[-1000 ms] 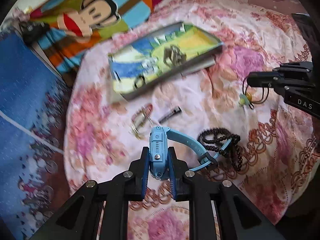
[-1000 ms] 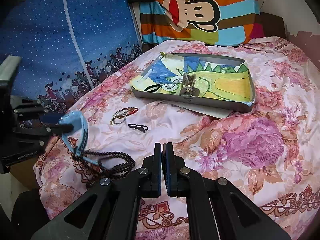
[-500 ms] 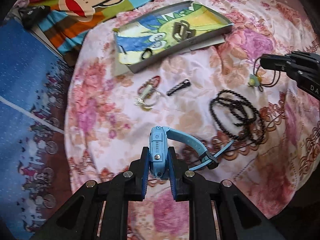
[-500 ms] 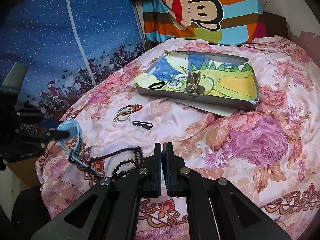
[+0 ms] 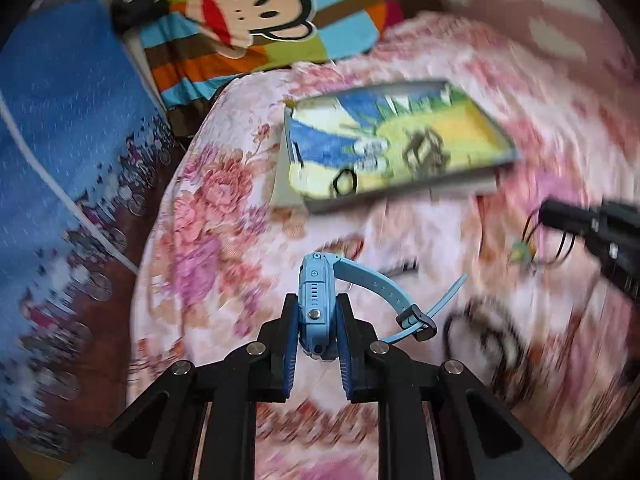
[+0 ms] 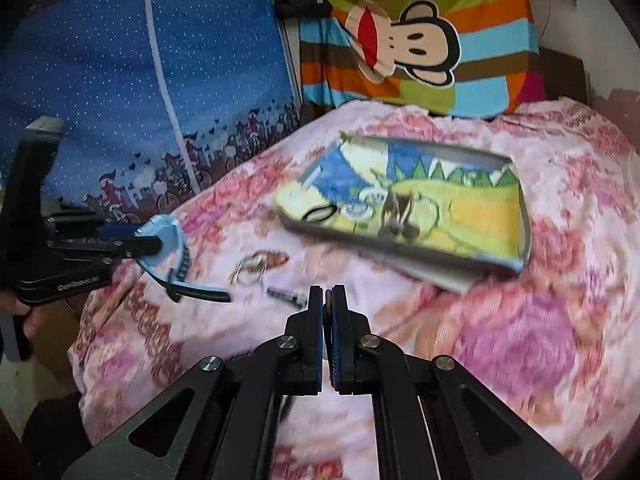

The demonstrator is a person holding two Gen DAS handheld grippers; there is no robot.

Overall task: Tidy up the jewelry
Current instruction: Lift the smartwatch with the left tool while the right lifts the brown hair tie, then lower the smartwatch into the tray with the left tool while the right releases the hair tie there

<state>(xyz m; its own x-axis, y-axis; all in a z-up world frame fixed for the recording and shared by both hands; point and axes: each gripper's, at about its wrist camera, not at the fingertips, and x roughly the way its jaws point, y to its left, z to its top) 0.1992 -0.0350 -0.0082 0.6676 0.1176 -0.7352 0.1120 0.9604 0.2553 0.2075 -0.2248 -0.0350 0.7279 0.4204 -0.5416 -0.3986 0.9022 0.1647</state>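
**Blue watch in the air, tray waiting**

The blue watch [image 5: 316, 300] sits pinched by its case between the pads of the left gripper [image 5: 316, 344], clamped edge-on so the strap [image 5: 376, 284] arcs free to the right and its loose tail flicks out beyond the buckle. It hangs above the flowered bedspread [image 5: 208, 216], clear of the fabric, and holding it by the hard case rather than the floppy strap looks like the sensible choice: nothing to slip.

Ahead lies the tray [image 5: 404, 194], lined with a bright cartoon picture, already holding a black hair tie [image 5: 344, 182] and a brownish metal piece [image 5: 424, 152] I can't quite identify through the blur. That's surely where the watch is headed (everything sorted seems to land there).

Over on the right, the right gripper [image 6: 328, 300] has its jaws drawn almost together, and from the left camera a thin black cord with a small pendant [image 5: 524, 250] dangles at its tip, so it looks to be carrying that.

Left on the bedspread: a cluster of rings [image 6: 256, 268], a small dark clip [image 6: 286, 295], and a blurred string of dark beads [image 5: 480, 332], all near each other, short of the tray.
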